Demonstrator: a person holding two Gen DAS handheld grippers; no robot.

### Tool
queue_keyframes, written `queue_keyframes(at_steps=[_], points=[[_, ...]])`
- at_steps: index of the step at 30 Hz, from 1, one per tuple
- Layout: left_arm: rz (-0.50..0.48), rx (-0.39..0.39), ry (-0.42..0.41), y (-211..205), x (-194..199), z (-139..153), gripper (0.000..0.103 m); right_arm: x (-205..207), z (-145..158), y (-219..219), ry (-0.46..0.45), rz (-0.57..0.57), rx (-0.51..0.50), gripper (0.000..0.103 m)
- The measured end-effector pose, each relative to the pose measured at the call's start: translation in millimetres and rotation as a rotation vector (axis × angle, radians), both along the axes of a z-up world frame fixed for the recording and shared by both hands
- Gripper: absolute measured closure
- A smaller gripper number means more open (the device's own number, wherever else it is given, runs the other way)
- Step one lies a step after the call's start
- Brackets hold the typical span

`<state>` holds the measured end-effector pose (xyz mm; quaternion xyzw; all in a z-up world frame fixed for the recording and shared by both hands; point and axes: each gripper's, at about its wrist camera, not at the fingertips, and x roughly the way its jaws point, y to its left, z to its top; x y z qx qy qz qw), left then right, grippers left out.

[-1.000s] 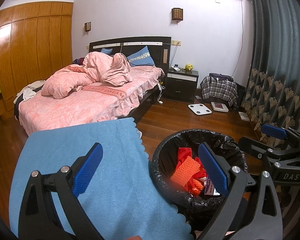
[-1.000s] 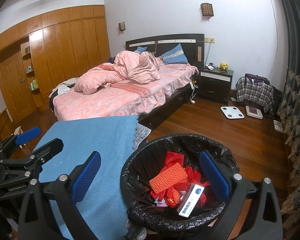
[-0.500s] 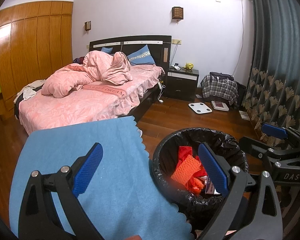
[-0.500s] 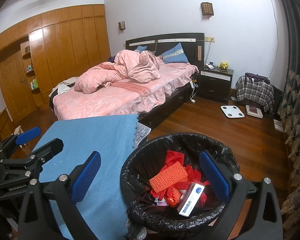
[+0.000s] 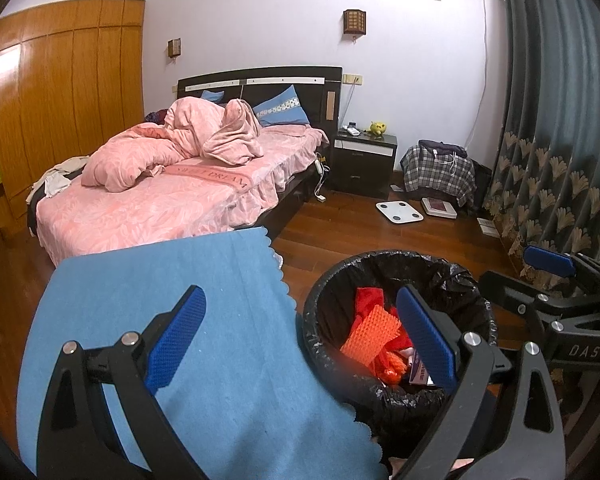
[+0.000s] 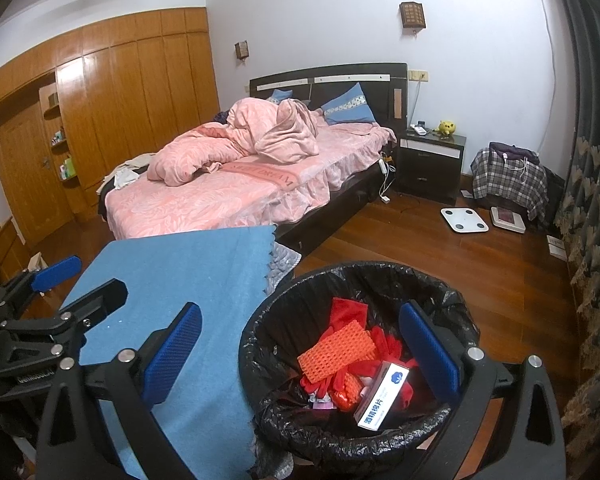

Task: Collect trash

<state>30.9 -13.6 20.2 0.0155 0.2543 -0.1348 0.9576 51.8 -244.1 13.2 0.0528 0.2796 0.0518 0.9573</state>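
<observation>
A trash bin lined with a black bag [image 5: 324,320] [image 6: 260,336] stands on the floor beside a table under a blue cloth [image 5: 148,288] [image 6: 188,272]. Inside lie an orange foam net [image 5: 370,330] [image 6: 334,354], red scraps and a white and blue box [image 6: 382,400]. My left gripper [image 5: 300,340] is open and empty, over the cloth's edge and the bin. My right gripper [image 6: 300,352] is open and empty above the bin. The right gripper also shows in the left wrist view [image 5: 548,260], and the left gripper in the right wrist view [image 6: 56,268].
A bed with pink bedding [image 5: 172,192] stands behind the table. A dark nightstand [image 5: 364,160], a plaid-covered item [image 5: 440,172] and two scales [image 5: 400,212] sit by the far wall. Patterned curtains [image 5: 560,160] hang at the right; a wooden wardrobe [image 6: 100,120] is at the left.
</observation>
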Motion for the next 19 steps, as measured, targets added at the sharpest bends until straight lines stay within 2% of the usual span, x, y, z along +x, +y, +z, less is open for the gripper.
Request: queue_keyframes(at_steps=[19], points=[[-0.002,0.008,0.002,-5,10,-3,0.009,1,2,-1,0.002,0.002,0.000,0.006]])
